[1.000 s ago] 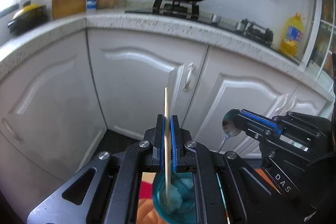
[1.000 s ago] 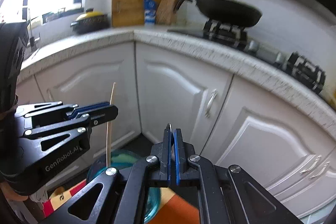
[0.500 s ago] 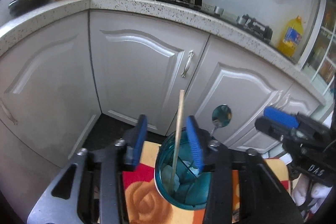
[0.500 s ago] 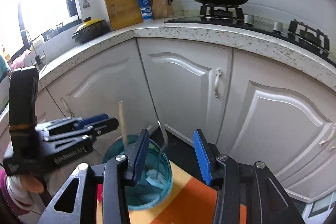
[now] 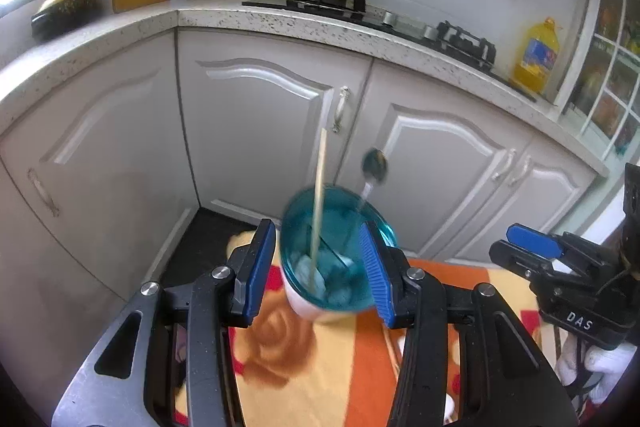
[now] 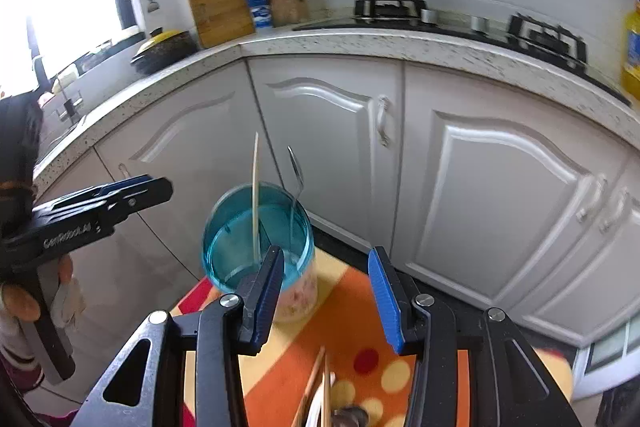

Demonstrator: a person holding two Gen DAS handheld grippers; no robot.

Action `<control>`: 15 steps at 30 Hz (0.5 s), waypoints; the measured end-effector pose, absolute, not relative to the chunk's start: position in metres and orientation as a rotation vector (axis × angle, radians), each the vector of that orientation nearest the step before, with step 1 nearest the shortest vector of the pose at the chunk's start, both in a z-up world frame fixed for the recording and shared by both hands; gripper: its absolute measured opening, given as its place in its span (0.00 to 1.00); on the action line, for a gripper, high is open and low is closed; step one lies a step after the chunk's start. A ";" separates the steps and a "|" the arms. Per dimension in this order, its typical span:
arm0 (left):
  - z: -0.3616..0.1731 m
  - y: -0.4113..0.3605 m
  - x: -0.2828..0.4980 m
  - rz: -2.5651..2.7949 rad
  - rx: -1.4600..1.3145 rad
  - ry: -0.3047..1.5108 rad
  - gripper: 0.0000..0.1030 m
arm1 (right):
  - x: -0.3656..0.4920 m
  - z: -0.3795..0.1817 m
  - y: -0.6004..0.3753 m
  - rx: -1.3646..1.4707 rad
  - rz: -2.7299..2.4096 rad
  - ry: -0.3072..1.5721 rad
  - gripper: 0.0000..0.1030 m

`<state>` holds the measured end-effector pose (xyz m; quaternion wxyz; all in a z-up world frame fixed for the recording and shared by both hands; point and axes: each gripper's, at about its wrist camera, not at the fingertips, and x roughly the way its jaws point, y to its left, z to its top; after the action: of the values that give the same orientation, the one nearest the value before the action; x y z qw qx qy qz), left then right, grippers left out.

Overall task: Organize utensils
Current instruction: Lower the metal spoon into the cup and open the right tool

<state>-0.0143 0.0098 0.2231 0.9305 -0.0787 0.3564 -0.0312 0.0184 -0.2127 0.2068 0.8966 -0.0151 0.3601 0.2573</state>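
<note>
Your left gripper (image 5: 316,227) stood with its blue pads apart and nothing clamped; its jaws had just been opening. The cup (image 5: 332,267) showed in the gap beyond them, but the right wrist view placed that gripper off to the cup's left, clear of it. Your right gripper (image 6: 325,253) was the same: jaws just opened, empty, with only the patterned cloth (image 6: 352,327) between the pads and the cup just beyond its left pad.

The blue-rimmed cup stood upright near the far edge of the cloth, in front of the white cabinet doors (image 5: 256,131). One wooden chopstick (image 5: 319,195) stood in it on the left, leaning on the rim, and a metal spoon (image 5: 374,165) on the right, bowl end up.

So I'd judge those two pieces done. In the right wrist view, more chopsticks (image 6: 320,383) lay on the near part of the cloth, beside something dark that I couldn't make out. Those were left to collect, and probably more than the frames showed.
</note>
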 end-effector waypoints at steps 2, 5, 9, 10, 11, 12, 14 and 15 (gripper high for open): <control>0.223 0.001 -0.024 -0.070 -0.154 0.737 0.42 | 0.007 0.207 -0.221 -0.021 0.512 0.746 0.41; 0.226 -0.011 -0.036 -0.085 -0.143 0.745 0.42 | -0.008 0.210 -0.229 -0.039 0.463 0.743 0.41; 0.233 -0.025 -0.052 -0.097 -0.127 0.720 0.42 | -0.027 0.214 -0.243 -0.030 0.428 0.734 0.41; 0.235 -0.028 -0.056 -0.097 -0.124 0.714 0.42 | -0.032 0.216 -0.247 -0.023 0.417 0.727 0.42; 0.236 -0.031 -0.059 -0.100 -0.121 0.710 0.42 | -0.038 0.217 -0.252 -0.018 0.402 0.721 0.42; 0.237 -0.034 -0.063 -0.105 -0.116 0.708 0.42 | -0.042 0.217 -0.256 -0.016 0.396 0.719 0.44; 0.236 -0.042 -0.070 -0.114 -0.100 0.707 0.43 | -0.052 0.218 -0.263 -0.008 0.379 0.713 0.51; 0.236 -0.046 -0.073 -0.117 -0.092 0.706 0.43 | -0.056 0.219 -0.267 -0.004 0.369 0.710 0.53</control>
<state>-0.0730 -0.0457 0.2359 0.9356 -0.0451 0.3453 -0.0573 -0.0560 -0.2668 0.2190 0.9211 -0.0018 0.3454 0.1795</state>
